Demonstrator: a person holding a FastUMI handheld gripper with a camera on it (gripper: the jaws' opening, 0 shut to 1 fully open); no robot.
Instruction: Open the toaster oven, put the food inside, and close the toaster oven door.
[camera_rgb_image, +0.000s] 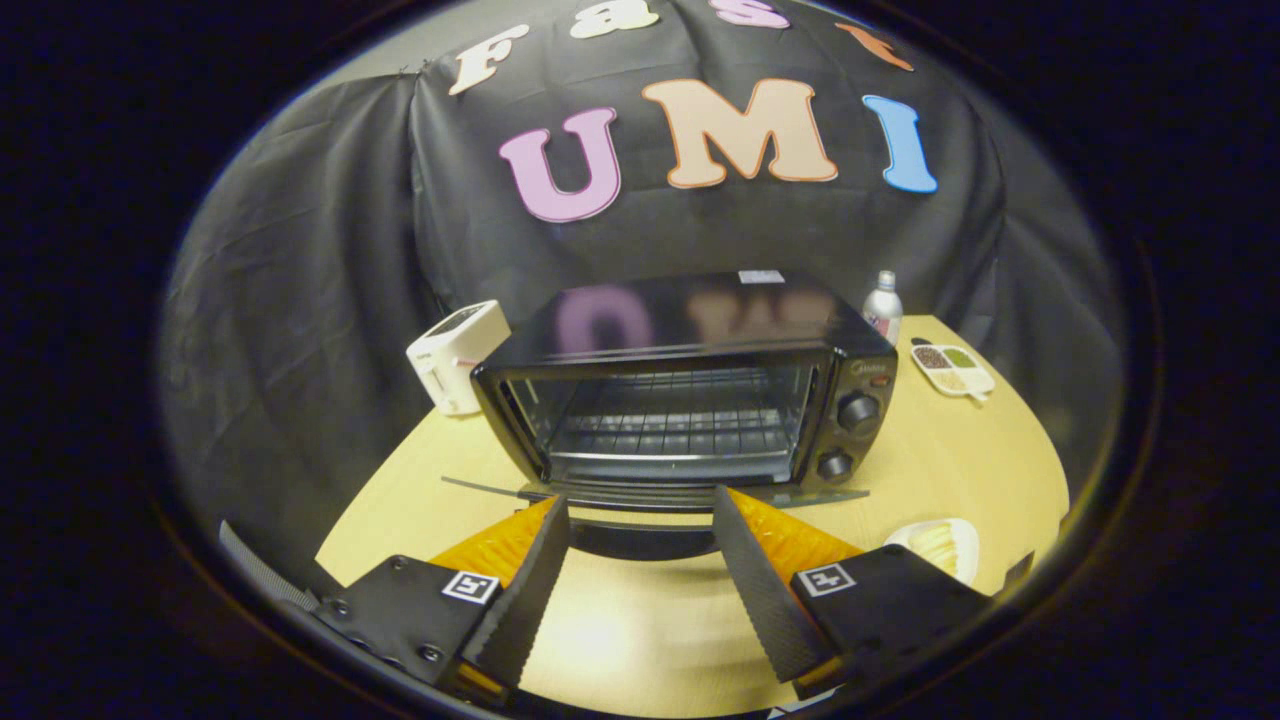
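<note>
Toaster oven (690, 390) dead ahead of the fingers, door (650, 497) dropped flat, rack bare. Gripper (640, 520) spread wide, holding nothing. Food dish (945, 545) just off the right finger, near the table (620, 630) edge. Best swung right clear of the door lip, then lowered squarely onto the dish rim.

Gripper-mounted, near, facing toaster oven (690, 400)

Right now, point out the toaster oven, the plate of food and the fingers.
toaster oven (690, 330): gripper view, its top panel.
plate of food (940, 545): gripper view, the food on it.
fingers (535, 570): gripper view, one finger's inner face; they stand open.
</note>
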